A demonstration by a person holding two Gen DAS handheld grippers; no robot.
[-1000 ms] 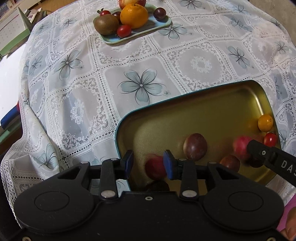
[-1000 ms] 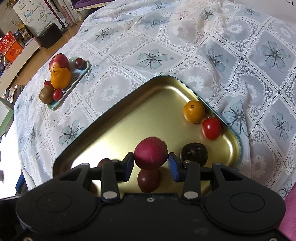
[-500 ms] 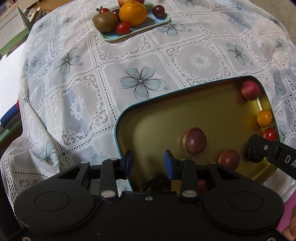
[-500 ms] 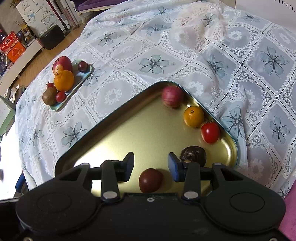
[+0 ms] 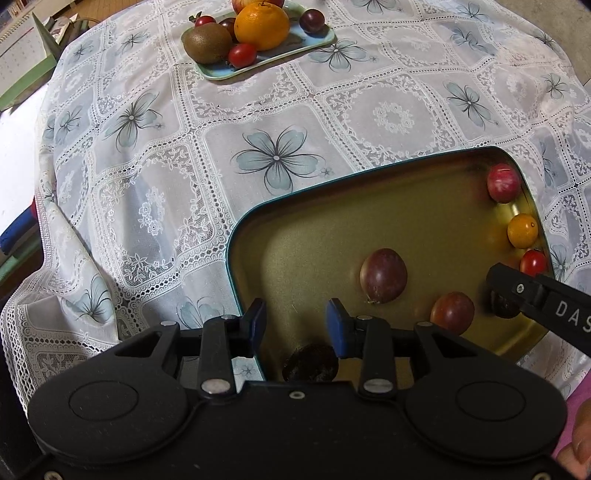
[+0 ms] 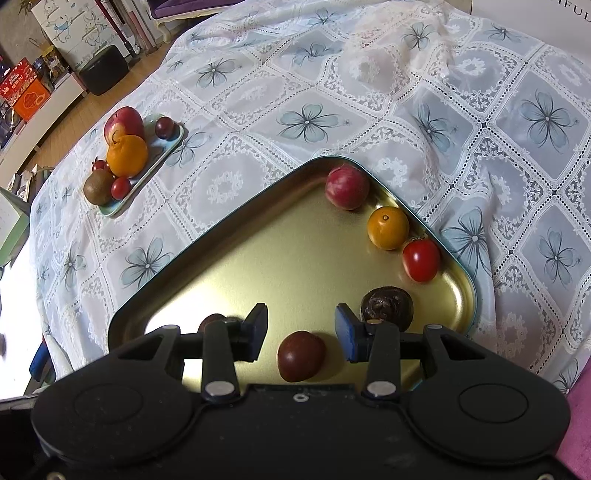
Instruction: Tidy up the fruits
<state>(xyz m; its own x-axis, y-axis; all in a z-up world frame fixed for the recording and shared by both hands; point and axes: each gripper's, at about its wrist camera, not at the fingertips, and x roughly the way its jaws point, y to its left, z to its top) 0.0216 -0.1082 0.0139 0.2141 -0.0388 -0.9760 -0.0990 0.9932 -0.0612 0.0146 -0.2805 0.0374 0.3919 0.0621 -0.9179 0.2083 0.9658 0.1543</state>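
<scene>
Left wrist view: the left tool (image 5: 295,319) hangs over the near left corner of the gold tray (image 5: 314,229), its jaws apart with nothing between them. On the tray a purple passion fruit (image 5: 383,275) lies in the middle, a dark red plum (image 5: 452,313) just to its right, and a wrinkled dark fruit (image 5: 310,363) sits below the tool's pads. A pink-red fruit (image 5: 503,182), a small orange fruit (image 5: 522,230) and a red tomato (image 5: 533,262) line the right rim. The right tool's finger (image 5: 535,295) reaches in from the right. Far off, a light blue tray (image 5: 317,40) holds an orange (image 5: 261,25), a kiwi (image 5: 207,43) and smaller fruit on the flowered cloth (image 5: 147,166) covering the bench.

Right wrist view: the right tool (image 6: 300,326) hovers above the tray with jaws parted and empty; the plum lies just below them, untouched. The pink-red fruit rests in the far corner, touching the rim.
</scene>
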